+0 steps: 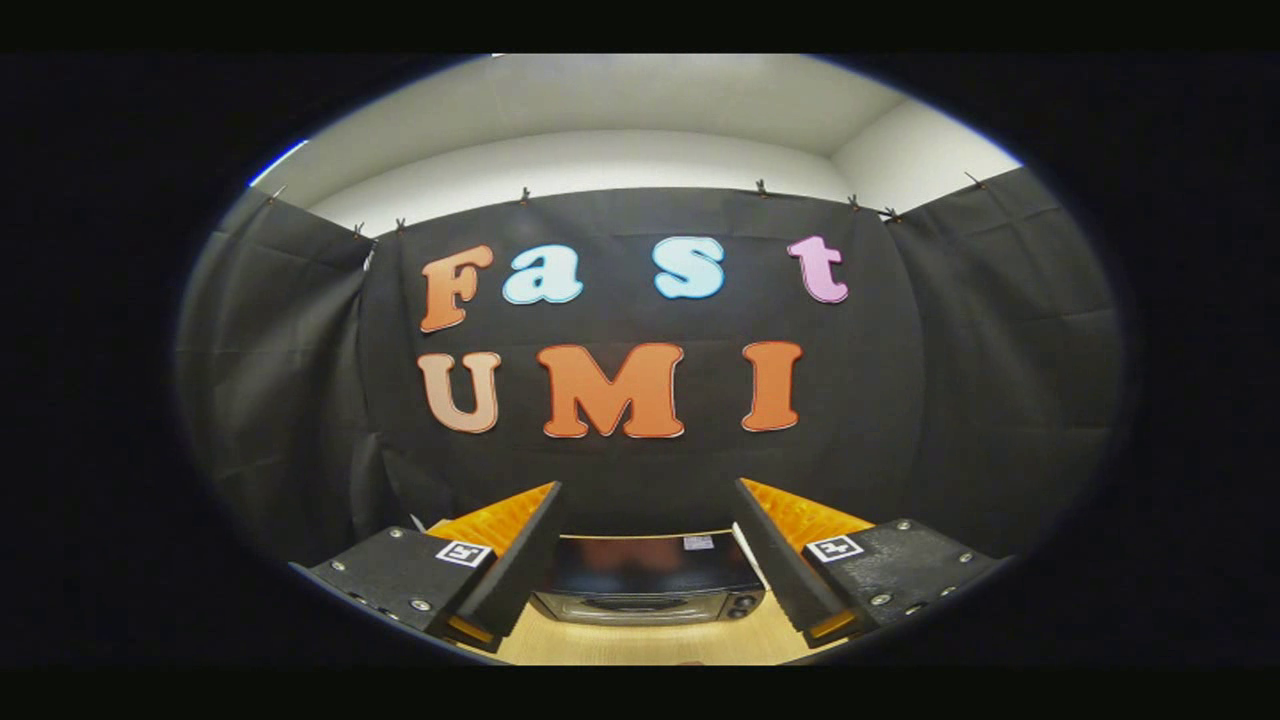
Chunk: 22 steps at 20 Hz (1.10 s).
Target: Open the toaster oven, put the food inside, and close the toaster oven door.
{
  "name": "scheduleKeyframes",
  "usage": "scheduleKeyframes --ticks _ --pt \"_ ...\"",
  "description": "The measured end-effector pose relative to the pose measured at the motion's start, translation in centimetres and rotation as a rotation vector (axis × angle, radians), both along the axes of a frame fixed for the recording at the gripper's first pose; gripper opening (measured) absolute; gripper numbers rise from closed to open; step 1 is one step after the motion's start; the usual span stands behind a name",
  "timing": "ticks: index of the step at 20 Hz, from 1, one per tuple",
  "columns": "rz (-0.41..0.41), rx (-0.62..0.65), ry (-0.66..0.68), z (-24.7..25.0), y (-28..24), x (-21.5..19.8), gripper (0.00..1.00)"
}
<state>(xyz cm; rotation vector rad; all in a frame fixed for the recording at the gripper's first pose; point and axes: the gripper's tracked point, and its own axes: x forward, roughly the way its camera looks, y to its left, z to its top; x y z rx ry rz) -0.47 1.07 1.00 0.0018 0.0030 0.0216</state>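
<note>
The tool [648,545] is held high with its two fingers spread wide apart and nothing between them. Framed in the gap, beyond and below the tips toward 6 o'clock, sits the dark, glossy-topped toaster oven with a silver front [648,585], standing on the pale wooden tabletop [640,645]. Its door looks closed, though the front face is seen at a steep angle and the handle is hard to make out. Two small knobs show at the oven's 3 o'clock end. No food can be picked out from here.

My judgement is that the task is at its very start, with the door still to be opened. The risk lies in the descent: coming down from this height, the fingers could strike the slick top instead of the handle, or catch the knobs and shove the whole oven back toward the black cloth wall [640,470] at 12 o'clock.
</note>
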Motion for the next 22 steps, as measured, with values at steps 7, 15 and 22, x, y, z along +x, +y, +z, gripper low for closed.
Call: scheduleKeyframes --ticks 7,15,22 --pt "0.04 -0.008 0.002 -1.0 2.8 -0.7 0.98" --pt "0.05 0.056 0.086 -7.2 2.9 0.8 0.98" --pt "0.018 0.003 0.093 -11.0 2.0 3.7 0.99"
